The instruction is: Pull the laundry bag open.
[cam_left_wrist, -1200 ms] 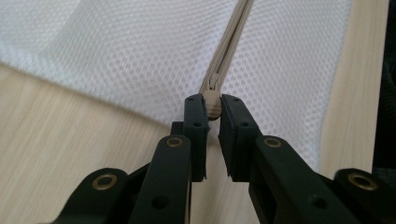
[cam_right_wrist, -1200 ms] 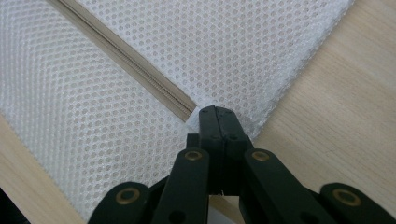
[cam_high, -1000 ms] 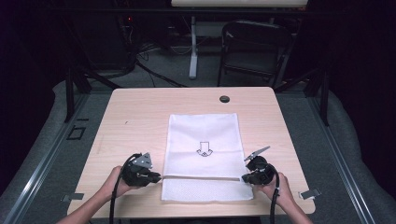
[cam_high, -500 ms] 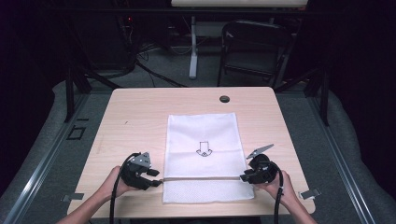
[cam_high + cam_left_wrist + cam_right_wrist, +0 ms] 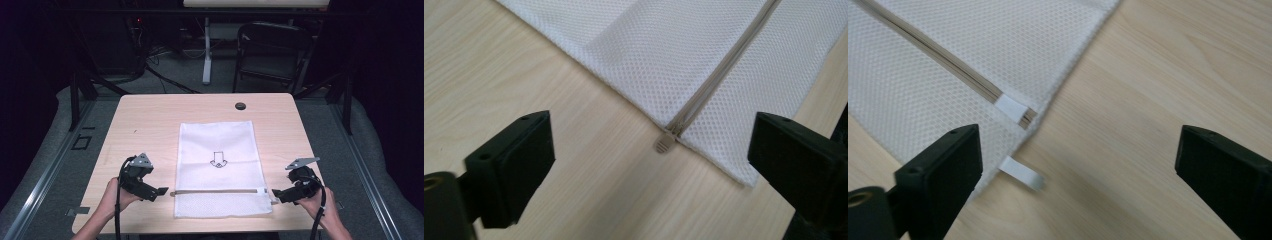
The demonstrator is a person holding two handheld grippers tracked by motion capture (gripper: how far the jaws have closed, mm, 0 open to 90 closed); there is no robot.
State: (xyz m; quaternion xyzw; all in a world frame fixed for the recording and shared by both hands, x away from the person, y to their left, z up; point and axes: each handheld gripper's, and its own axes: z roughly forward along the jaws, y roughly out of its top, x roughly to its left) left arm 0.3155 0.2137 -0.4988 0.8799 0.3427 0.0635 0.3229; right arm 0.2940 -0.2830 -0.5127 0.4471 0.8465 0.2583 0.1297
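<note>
Two grippers: both held over the near edge of a wooden table, one at each end of a zip.
Bag: a white mesh laundry bag lies flat at the middle of the table, a small arrow mark printed on it.
Zip: a grey zipper runs across the bag near its near end, closed along its whole length.
Left gripper: its jaws have just been opening and now stand wide apart with nothing between them; it sits just off the bag's left edge, clear of the cloth.
Zip pull: in the left gripper view the grey pull tab rests on the wood at the bag's edge, between the two black jaws and untouched.
Right gripper: its jaws have just been opening too and are spread wide, gripping nothing, just beside the bag's right edge.
Tags: in the right gripper view a white fabric tab covers the zip's end and a white loop sticks out from the bag's hem onto the table.
Far edge: a black round cap sits in the tabletop, well apart from the bag.
</note>
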